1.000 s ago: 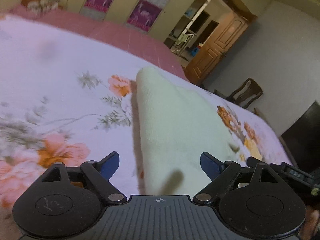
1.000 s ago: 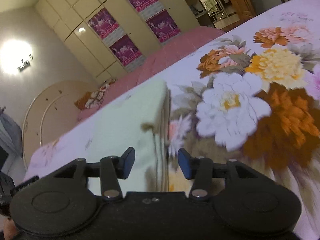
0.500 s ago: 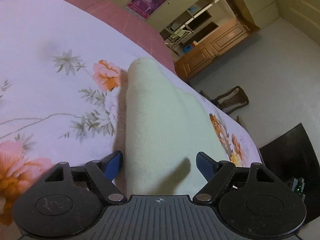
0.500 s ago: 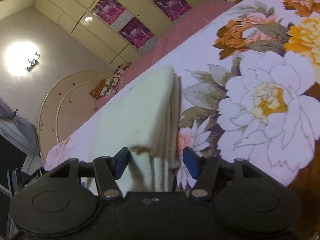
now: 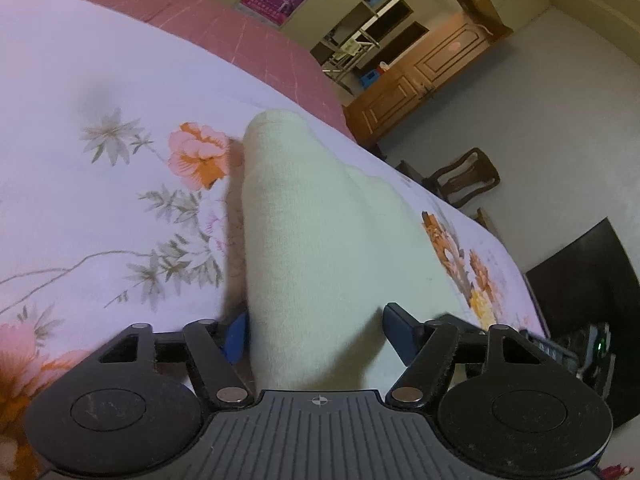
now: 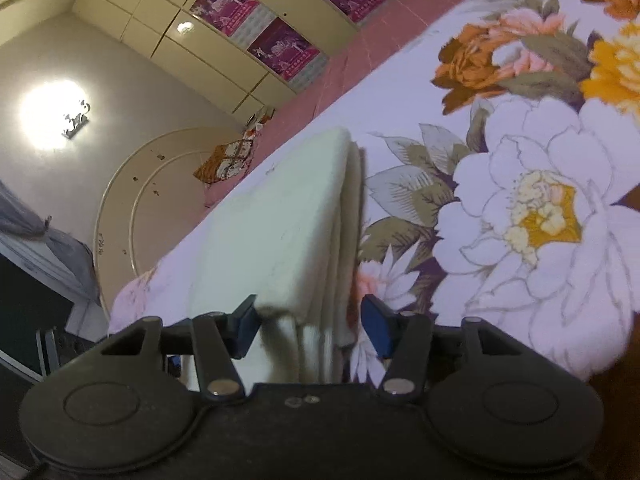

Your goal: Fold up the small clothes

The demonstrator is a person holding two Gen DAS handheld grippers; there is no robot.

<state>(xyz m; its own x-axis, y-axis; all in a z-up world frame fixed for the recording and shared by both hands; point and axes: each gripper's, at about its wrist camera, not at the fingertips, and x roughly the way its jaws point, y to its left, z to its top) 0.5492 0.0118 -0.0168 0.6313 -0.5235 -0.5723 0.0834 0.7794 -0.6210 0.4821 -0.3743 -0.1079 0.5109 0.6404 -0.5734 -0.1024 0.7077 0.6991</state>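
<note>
A folded cream garment (image 5: 316,240) lies on the floral bedsheet (image 5: 100,184). My left gripper (image 5: 316,332) is open, its blue fingers straddling the garment's near end. The garment also shows in the right wrist view (image 6: 288,224) as a stack of several layers with the folded edges facing right. My right gripper (image 6: 310,322) is open around the stack's near edge, with the layers between its blue fingers. Neither gripper is closed on the cloth.
The bed has a pink bedspread (image 5: 224,28) at its far side and a flowered sheet (image 6: 528,208). A wooden chair (image 5: 464,178) and a dark cabinet (image 5: 584,280) stand beside the bed. Wardrobes with posters (image 6: 280,44) line the wall.
Both grippers moved forward onto the garment's ends, so the cloth now sits between the fingers. Both stayed open.
</note>
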